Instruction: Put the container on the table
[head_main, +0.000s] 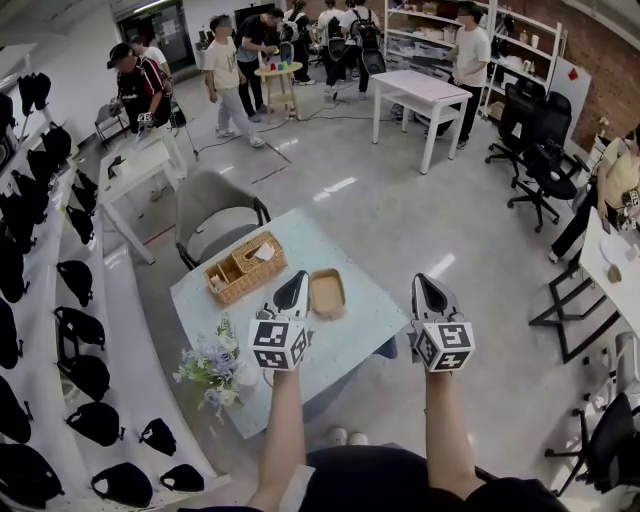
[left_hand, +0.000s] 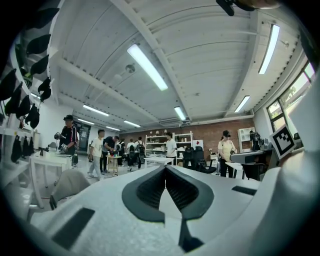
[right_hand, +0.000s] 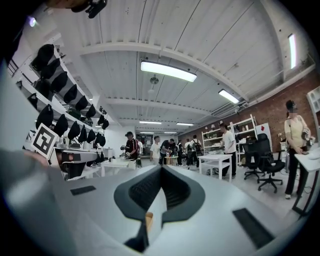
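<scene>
Head view: left gripper (head_main: 291, 290) over the pale table (head_main: 350, 342), jaws shut on nothing, tip just beside the shallow tan container (head_main: 327, 293) lying flat near the right edge; wicker basket (head_main: 245, 268) behind, flowers (head_main: 212, 365) at the near corner. Right gripper (head_main: 428, 288), also closed and empty, past the table edge above open floor. Left gripper view: jaws pressed together, table and container out of sight. Right gripper view: jaws together, a tan sliver through the gap, too small to name.
</scene>
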